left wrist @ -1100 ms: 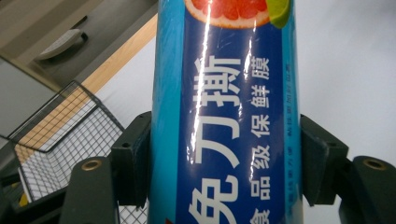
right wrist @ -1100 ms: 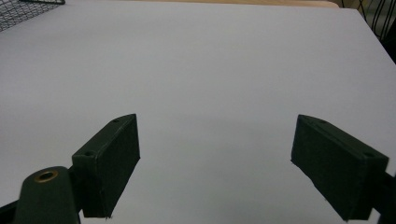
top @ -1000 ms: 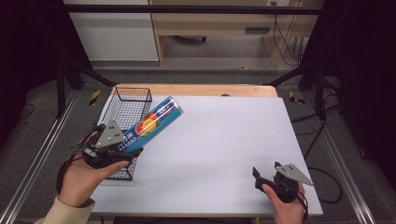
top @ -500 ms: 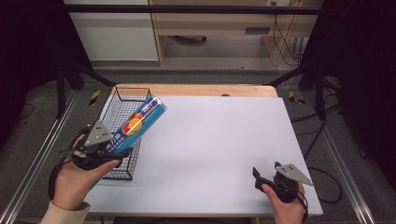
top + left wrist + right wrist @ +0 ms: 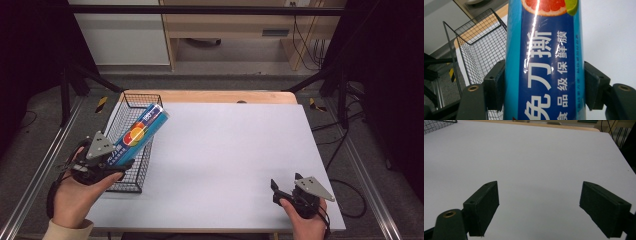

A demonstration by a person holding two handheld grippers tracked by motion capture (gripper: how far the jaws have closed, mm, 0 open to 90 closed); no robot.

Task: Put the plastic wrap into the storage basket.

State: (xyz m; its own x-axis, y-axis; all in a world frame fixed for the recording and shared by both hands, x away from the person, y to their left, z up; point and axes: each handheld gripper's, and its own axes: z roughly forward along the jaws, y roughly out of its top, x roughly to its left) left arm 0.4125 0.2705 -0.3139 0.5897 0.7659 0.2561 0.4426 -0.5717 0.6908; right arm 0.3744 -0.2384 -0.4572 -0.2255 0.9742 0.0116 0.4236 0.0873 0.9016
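Note:
A long blue box (image 5: 140, 131) with a fruit picture and white Chinese lettering is clamped at its near end by my left gripper (image 5: 118, 159). The box slants up and away over the black wire basket (image 5: 131, 188) at the table's left edge. In the left gripper view the box (image 5: 546, 62) stands between both jaws, and the basket (image 5: 481, 50) lies behind it to the left. My right gripper (image 5: 281, 189) rests near the front right of the white table top (image 5: 225, 150). Its jaws are wide apart in the right gripper view (image 5: 539, 205), with nothing between them.
A strip of wooden table edge (image 5: 210, 96) runs along the far side. Beyond it stand a white cabinet (image 5: 120, 35) and a wooden shelf unit (image 5: 225, 30). Black frame legs flank the table, and cables (image 5: 345, 195) trail at the right.
My left gripper has carried the blue box to the left, from above the table top to over the basket. The right gripper has stayed where it was.

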